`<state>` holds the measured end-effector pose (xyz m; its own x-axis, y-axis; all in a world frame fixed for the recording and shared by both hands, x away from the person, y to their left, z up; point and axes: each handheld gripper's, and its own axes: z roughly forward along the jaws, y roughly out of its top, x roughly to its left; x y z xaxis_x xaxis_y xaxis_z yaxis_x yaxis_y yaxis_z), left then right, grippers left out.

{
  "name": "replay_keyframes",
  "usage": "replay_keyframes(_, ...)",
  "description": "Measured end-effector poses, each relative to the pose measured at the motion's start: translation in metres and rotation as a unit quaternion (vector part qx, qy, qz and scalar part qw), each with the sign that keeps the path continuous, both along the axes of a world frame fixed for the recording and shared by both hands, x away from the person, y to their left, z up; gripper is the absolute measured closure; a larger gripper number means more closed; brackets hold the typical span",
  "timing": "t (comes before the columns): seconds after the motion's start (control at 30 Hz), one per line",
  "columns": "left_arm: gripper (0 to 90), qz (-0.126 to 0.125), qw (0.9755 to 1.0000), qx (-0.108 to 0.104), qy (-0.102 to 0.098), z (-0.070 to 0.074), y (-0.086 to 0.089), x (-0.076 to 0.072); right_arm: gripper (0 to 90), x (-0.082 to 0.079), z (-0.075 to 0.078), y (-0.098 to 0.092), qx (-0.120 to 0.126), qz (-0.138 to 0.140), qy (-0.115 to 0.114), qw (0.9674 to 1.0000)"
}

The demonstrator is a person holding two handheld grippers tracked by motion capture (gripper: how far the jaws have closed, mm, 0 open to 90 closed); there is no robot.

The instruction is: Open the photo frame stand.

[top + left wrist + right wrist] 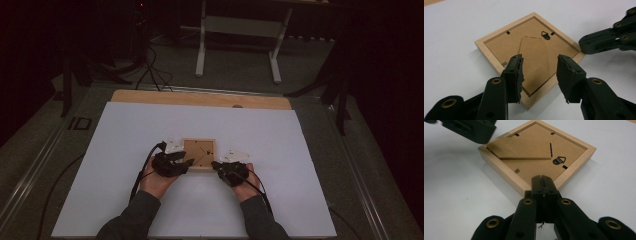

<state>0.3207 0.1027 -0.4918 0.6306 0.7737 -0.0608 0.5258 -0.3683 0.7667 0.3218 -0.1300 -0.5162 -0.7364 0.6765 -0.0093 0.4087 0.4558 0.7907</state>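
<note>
**Two grippers working at a face-down frame**

Forearms in grey sleeves (131, 220) are coming up from the bottom edge of the high view, each hand wrapping a black gripper. Between them, at the middle of the picture, a small wooden frame (199, 154) is lying back-side up on the white table (125, 130).

Seen from the left gripper view, the left gripper (540, 75) is hanging over the frame's near corner with its jaws standing apart and released; the worn pads are not pressing on anything, and the brown backing board (534, 50) is showing through the gap between them. A metal hanger (545, 35) is sitting toward the upper middle of that board. At the right edge of the same picture, the other gripper is meeting the frame's far corner.

In the right gripper view, the right gripper (542, 183) is sitting at the lower middle of the picture with its jaws clenched tight together, their tips overlapping the frame's (499, 170) near corner; whether they are pinching the wood or only resting against it I cannot tell. A stand flap (524, 148) is lifting slightly off the backing in the upper middle. Across the frame, at the upper left, the left gripper's black body is hovering beside the far corner.
</note>
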Motion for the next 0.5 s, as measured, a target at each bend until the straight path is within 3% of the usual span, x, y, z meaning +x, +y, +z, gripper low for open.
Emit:
replay_keyframes(0.13, 51.1, -0.003, 0.9997, 0.021, 0.01, -0.002, -0.003, 0.005, 89.6, 0.0, 0.0, 0.0, 0.002, 0.0, 0.001, 1.0)
replay_keyframes(0.5, 46.1, -0.013, 0.9986, 0.034, 0.038, -0.006, -0.007, 0.016, 89.4, 0.001, 0.0, -0.001, 0.004, 0.0, 0.003, 1.0)
